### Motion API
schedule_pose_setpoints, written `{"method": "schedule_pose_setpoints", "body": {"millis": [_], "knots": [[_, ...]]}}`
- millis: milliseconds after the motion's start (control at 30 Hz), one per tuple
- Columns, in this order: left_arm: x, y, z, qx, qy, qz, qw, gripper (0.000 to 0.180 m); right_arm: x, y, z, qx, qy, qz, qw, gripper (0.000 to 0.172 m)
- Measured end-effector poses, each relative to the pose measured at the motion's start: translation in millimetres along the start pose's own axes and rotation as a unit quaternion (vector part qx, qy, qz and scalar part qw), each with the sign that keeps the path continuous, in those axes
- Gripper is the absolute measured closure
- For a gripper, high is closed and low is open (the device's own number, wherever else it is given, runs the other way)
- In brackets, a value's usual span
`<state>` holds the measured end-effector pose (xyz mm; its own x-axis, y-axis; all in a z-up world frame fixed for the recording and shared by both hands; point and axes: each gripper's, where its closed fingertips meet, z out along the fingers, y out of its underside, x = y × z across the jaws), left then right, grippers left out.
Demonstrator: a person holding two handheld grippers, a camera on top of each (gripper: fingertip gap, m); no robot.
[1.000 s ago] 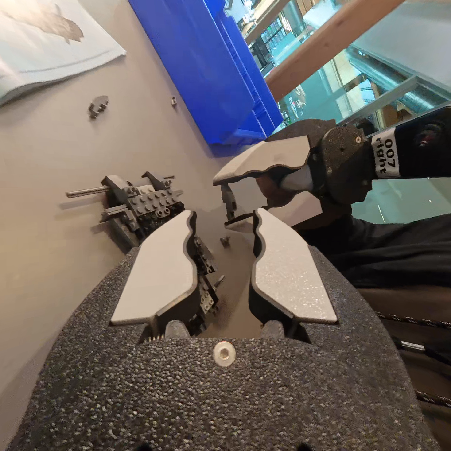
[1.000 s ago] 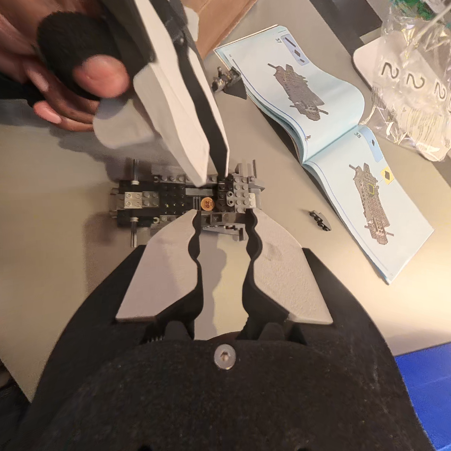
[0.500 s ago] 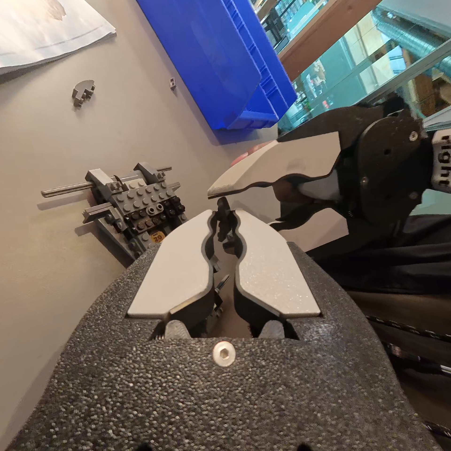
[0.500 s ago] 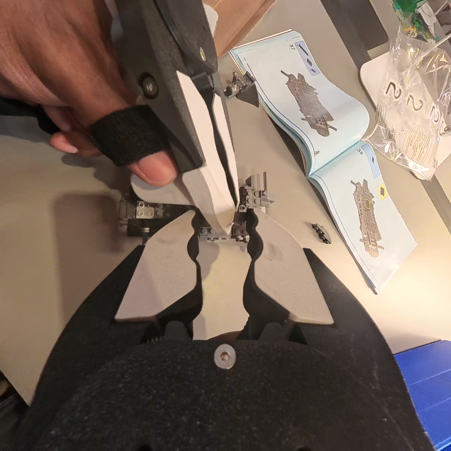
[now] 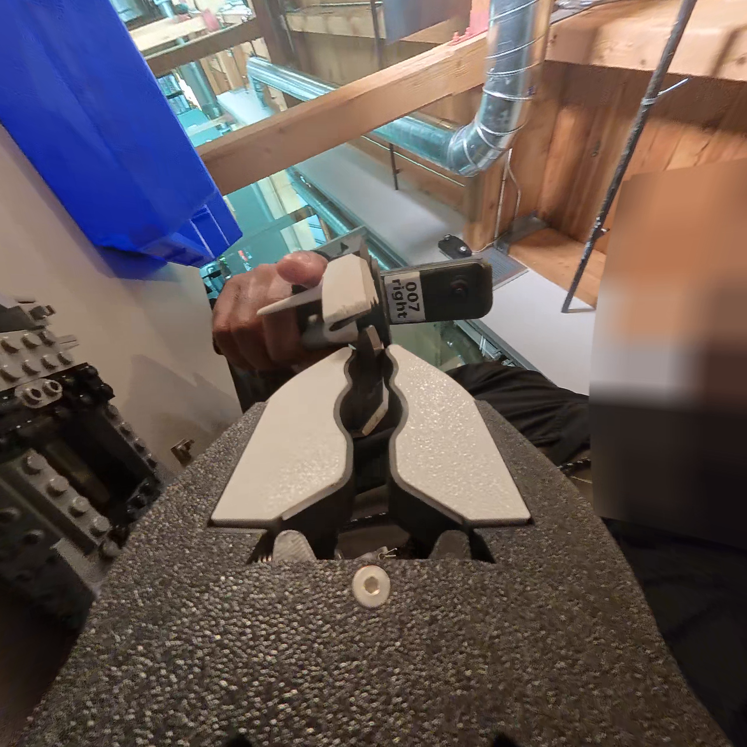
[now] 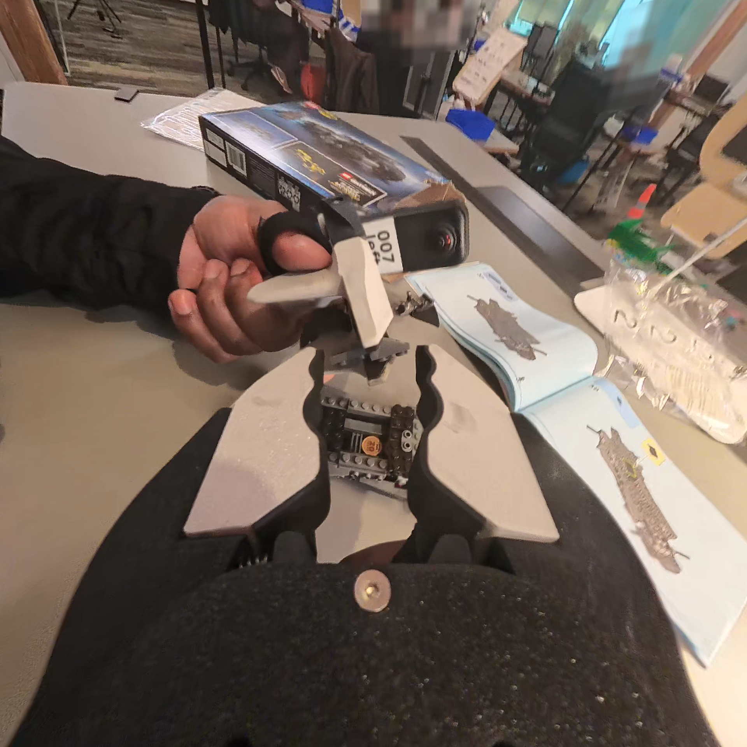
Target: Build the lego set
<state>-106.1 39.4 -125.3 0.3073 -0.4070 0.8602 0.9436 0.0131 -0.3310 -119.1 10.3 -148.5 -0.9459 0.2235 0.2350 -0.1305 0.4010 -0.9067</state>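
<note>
My left gripper (image 5: 367, 357) is shut on a small dark grey brick piece (image 5: 366, 388), with both pads pressing on it. In the right wrist view the left gripper (image 6: 374, 343) holds this grey piece (image 6: 384, 351) in the air, above the grey and black brick model (image 6: 368, 440) on the table. My right gripper (image 6: 370, 355) is open. The held piece hangs between its fingertips, and a gap shows at the right pad. The right gripper also shows in the left wrist view (image 5: 343, 299), just beyond my left fingertips. The model shows at that view's left edge (image 5: 48, 404).
An open light blue instruction booklet (image 6: 525, 343) lies right of the model, with a small grey sub-build (image 6: 420, 307) at its near corner. A dark box (image 6: 315, 161) lies behind, clear plastic bags (image 6: 667, 343) at the right. A blue bin (image 5: 101, 121) stands at the table's side. Less than 4 cm separates the two grippers' tips. Left tips and right tips are each some 20 cm from the small grey sub-build (image 6: 420, 307).
My left gripper closed on the small grey piece and lifted it off the table. My right gripper let go of the piece, opened wider and rose above the model.
</note>
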Motion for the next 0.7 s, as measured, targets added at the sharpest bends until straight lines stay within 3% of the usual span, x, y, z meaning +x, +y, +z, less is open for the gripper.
{"method": "schedule_pose_setpoints", "body": {"millis": [167, 433, 500, 600, 700], "knots": [[6.7, -0.4, 1.1, 0.004, 0.031, -0.015, 0.999, 0.169, -1.0, -11.7, -3.7, 0.055, -0.009, -0.028, 0.998, 0.135], [11.0, -2.5, -0.3, 0.013, 0.049, -0.018, 0.999, 0.169, 0.4, -17.1, -1.2, 0.072, -0.011, -0.033, 0.997, 0.136], [4.4, -5.2, -2.0, 0.021, 0.021, -0.006, 1.000, 0.164, 3.6, -13.0, 0.5, 0.049, -0.001, -0.036, 0.998, 0.136], [-9.7, -12.0, -6.5, 0.029, -0.051, 0.028, 0.998, 0.138, 11.0, -6.9, 0.7, -0.002, 0.019, -0.027, 0.999, 0.137], [-22.1, -23.3, -16.2, 0.040, -0.157, 0.127, 0.979, 0.137, 21.3, 5.9, -1.3, -0.089, 0.057, -0.030, 0.994, 0.136]]}}
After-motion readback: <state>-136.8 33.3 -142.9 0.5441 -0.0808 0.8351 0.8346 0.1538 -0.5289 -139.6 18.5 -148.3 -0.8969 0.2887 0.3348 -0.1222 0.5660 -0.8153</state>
